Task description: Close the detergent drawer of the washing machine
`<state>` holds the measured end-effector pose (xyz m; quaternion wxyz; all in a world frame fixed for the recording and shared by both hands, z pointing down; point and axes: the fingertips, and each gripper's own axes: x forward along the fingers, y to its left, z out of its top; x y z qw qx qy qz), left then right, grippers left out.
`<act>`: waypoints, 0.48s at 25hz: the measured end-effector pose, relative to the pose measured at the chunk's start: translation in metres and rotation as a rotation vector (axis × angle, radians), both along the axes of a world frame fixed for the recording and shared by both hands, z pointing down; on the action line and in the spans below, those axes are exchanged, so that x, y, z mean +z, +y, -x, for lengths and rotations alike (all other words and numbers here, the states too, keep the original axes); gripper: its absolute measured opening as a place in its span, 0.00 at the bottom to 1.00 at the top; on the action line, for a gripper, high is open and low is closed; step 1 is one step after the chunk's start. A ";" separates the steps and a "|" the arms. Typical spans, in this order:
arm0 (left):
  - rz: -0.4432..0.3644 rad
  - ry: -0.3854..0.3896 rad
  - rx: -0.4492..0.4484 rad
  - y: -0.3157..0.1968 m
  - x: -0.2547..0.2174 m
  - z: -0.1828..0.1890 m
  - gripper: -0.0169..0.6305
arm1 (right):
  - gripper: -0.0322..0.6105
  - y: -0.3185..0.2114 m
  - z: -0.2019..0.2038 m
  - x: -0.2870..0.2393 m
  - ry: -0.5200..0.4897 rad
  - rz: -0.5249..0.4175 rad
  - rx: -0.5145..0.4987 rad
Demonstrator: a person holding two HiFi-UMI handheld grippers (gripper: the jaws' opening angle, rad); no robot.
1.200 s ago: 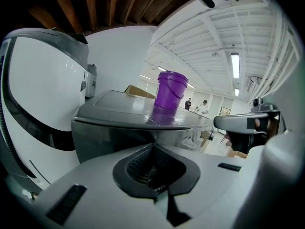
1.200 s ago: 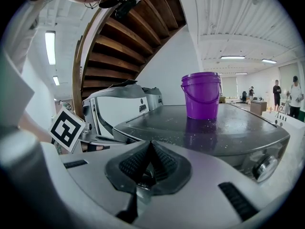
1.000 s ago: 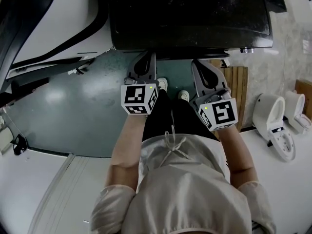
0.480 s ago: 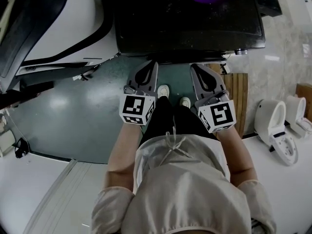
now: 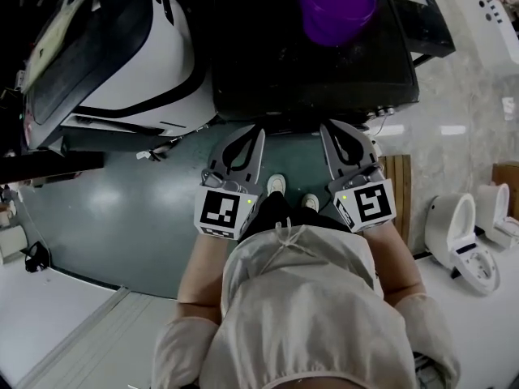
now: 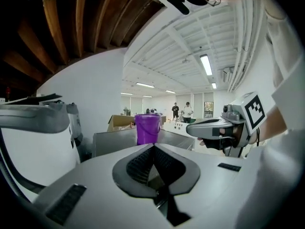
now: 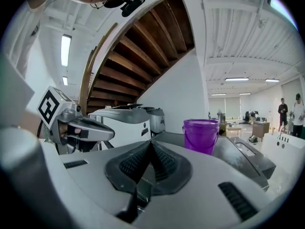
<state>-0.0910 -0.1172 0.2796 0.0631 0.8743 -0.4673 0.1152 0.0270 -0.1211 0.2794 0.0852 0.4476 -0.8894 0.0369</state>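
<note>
A dark grey machine (image 5: 312,63) stands in front of me with a purple bucket (image 5: 336,6) on its top. A white machine with black trim (image 5: 122,63) stands to its left. I cannot make out a detergent drawer in any view. My left gripper (image 5: 253,130) and right gripper (image 5: 331,128) hang side by side just short of the dark machine's front edge, touching nothing. Both are shut, jaws pressed together and holding nothing. The left gripper view shows its jaws (image 6: 153,147) pointing toward the bucket (image 6: 147,129). The right gripper view shows the same (image 7: 150,143), bucket (image 7: 201,135) ahead.
Green floor (image 5: 122,209) lies below the grippers, with my shoes (image 5: 277,185) on it. A wooden slat mat (image 5: 399,177) lies to the right. White toilet seats (image 5: 458,237) sit on the floor at far right. People stand far off in the hall (image 6: 181,111).
The head view has tilted forward: the purple bucket and the white machine show much more. Both grippers stay shut and side by side, a little lower in the picture.
</note>
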 end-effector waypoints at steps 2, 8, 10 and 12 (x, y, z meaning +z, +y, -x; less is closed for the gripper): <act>-0.025 0.024 0.000 0.002 -0.023 0.002 0.05 | 0.06 0.000 -0.003 -0.017 -0.006 -0.031 0.001; -0.090 0.061 -0.070 0.001 -0.081 0.021 0.05 | 0.06 -0.006 -0.015 -0.061 -0.006 -0.089 0.037; -0.105 0.061 -0.085 0.002 -0.092 0.028 0.05 | 0.06 -0.006 -0.018 -0.070 0.000 -0.099 0.041; -0.117 0.054 -0.083 0.005 -0.099 0.030 0.05 | 0.06 -0.004 -0.023 -0.078 -0.002 -0.109 0.046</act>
